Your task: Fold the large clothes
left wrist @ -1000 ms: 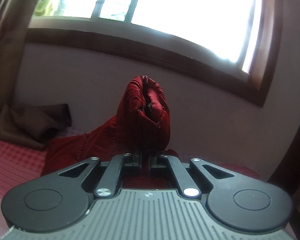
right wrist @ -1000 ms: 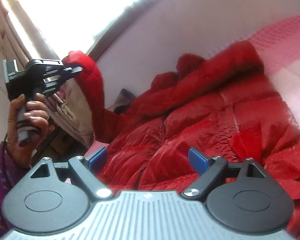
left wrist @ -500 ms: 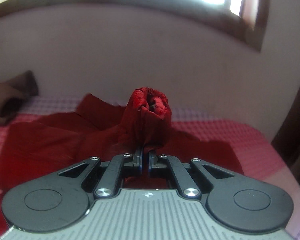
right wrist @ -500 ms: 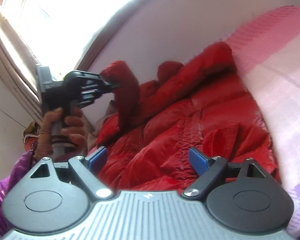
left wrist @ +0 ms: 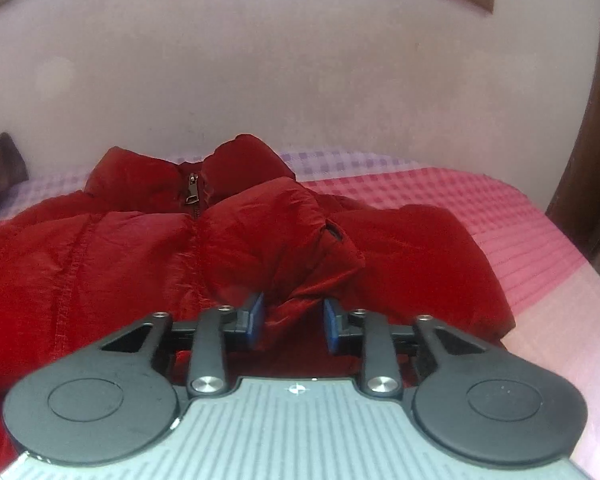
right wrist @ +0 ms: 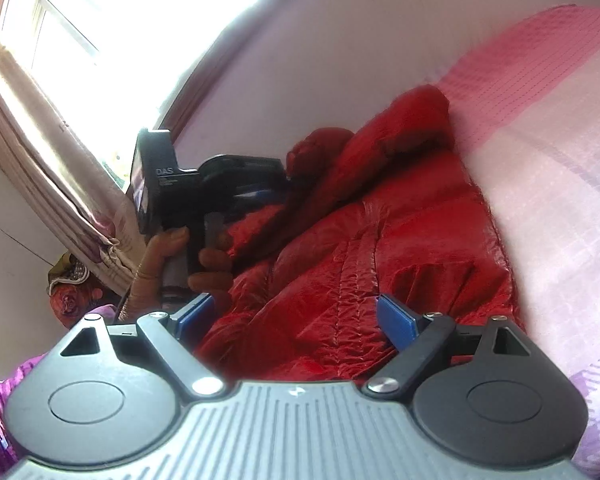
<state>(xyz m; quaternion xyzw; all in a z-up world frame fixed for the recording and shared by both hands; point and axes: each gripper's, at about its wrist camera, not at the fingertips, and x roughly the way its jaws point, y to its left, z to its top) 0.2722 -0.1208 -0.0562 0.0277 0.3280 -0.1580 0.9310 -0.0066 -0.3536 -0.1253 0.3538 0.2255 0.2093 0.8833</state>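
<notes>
A red puffer jacket [left wrist: 140, 248] lies zipped on the bed, its collar and zipper pull [left wrist: 191, 190] toward the wall. One sleeve [left wrist: 296, 232] is folded across its front. My left gripper [left wrist: 293, 318] is open, its blue pads on either side of the sleeve's cuff end. In the right wrist view the jacket [right wrist: 360, 264] spreads ahead and the left gripper [right wrist: 260, 196] rests low over it, held by a hand. My right gripper [right wrist: 296, 316] is wide open and empty just above the jacket's lower part.
The bed has a pink and lilac checked cover [left wrist: 500, 216] [right wrist: 560, 200] against a pale wall. A dark wooden post [left wrist: 592, 120] stands at the right. A window and curtain [right wrist: 40, 120] are at the left. Brown cloth [left wrist: 0, 160] lies at the far left.
My left gripper came down from near the window with the sleeve, laid it across the jacket front, and opened, letting the cuff go. The right gripper stayed open and shifted a little.
</notes>
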